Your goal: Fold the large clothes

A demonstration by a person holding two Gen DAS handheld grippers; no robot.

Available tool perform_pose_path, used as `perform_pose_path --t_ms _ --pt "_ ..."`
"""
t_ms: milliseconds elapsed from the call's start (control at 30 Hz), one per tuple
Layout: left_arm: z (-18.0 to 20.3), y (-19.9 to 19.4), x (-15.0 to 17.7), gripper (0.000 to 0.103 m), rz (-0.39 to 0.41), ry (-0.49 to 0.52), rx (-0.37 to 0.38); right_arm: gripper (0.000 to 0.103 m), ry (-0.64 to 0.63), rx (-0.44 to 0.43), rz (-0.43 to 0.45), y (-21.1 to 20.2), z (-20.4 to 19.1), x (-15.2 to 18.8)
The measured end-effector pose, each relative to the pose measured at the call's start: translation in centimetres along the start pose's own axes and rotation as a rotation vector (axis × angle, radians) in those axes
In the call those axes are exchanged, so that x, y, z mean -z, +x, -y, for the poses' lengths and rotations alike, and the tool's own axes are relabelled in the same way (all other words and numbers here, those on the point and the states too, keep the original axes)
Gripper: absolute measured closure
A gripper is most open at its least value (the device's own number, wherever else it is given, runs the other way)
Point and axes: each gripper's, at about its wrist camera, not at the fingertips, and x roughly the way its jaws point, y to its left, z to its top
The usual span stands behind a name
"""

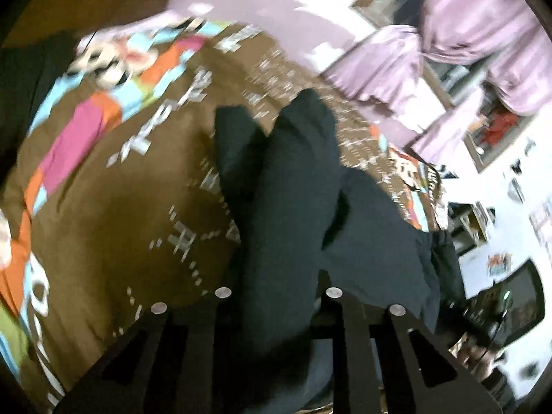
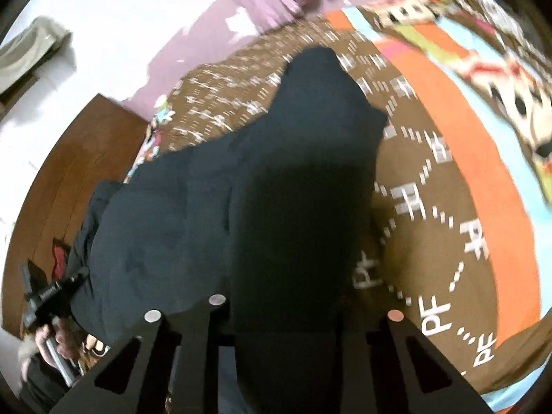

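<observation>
A large dark navy garment [image 1: 293, 186] lies stretched over a brown patterned bedspread [image 1: 114, 207]. My left gripper [image 1: 276, 314] is shut on its near edge, with cloth bunched between the fingers. In the right wrist view the same garment [image 2: 241, 189] spreads away from me. My right gripper [image 2: 286, 324] is shut on another part of its near edge. The other hand-held gripper [image 2: 45, 300] shows at the lower left, at the garment's far corner. Both views are motion-blurred.
The bedspread has orange, pink and blue cartoon borders [image 2: 465, 120]. Purple curtains [image 1: 465, 41] and a window are beyond the bed. A wooden floor [image 2: 76, 172] lies at the left. Shelves and clutter [image 1: 490, 224] stand along the white wall.
</observation>
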Motion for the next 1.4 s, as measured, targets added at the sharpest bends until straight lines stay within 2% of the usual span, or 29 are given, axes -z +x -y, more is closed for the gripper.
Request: perform_pose_path --t_ms 67,167,300,400,567,667,767,967,1033,1133,1200,1267,1300,1367,1400 --pt "1.6 -0.8 -0.4 0.089 0.027 0.050 0.003 0.086 -0.034 -0.021 0.047 -1.5 -1.5 -0.9" --pt "3.7 -2.0 -1.1 0.091 0.062 0.052 0.048 0.086 -0.089 -0.018 0.117 -3.9 -3.3 -2.4" --pt "6.1 -2.9 -1.9 0.095 0.104 0.061 0.148 0.087 -0.128 -0.022 0.202 -7.1 -4.5 -3.7" --pt "9.1 -3.4 -1.9 0.095 0.137 0.145 0.188 0.087 -0.184 -0.019 0.246 -9.2 -5.2 -3.8" --pt "8.4 -0.8 -0.4 0.095 0.059 0.141 0.129 0.088 -0.197 0.017 0.219 -8.9 -4.0 -2.5" --pt "5.4 2.0 0.6 0.094 -0.029 0.122 0.003 0.088 -0.155 0.021 0.183 -7.5 -1.7 -1.7" --pt "2.9 4.4 1.7 0.084 -0.100 0.170 -0.119 0.087 -0.135 0.024 0.146 -6.3 -0.2 -0.9" --pt "-0.6 6.5 1.9 0.047 -0.139 0.151 -0.160 0.081 -0.100 0.041 0.091 -4.5 2.1 0.1" --pt "-1.9 7.1 1.6 0.028 -0.175 0.122 -0.149 0.078 -0.083 0.051 0.073 -3.9 3.0 0.5" --pt "-4.2 8.1 1.2 0.028 -0.243 0.023 -0.034 0.069 -0.053 0.061 0.043 -2.8 4.3 1.0" --pt "-5.1 8.5 1.2 0.028 -0.255 -0.010 0.018 0.058 -0.022 0.057 0.023 -2.1 5.4 1.5" --pt "-5.7 9.0 1.4 0.028 -0.290 -0.048 0.064 0.052 0.019 0.039 0.002 -1.3 6.6 1.9" --pt "-6.1 9.3 1.5 0.031 -0.311 -0.073 0.090 0.050 0.041 0.027 -0.006 -1.1 7.1 2.0" --pt "-6.2 9.1 1.7 0.044 -0.311 -0.093 0.121 0.049 0.096 -0.010 -0.016 -0.7 8.1 2.3" --pt "-6.0 8.6 1.7 0.055 -0.300 -0.086 0.126 0.052 0.120 -0.029 -0.018 -0.7 8.5 2.4"
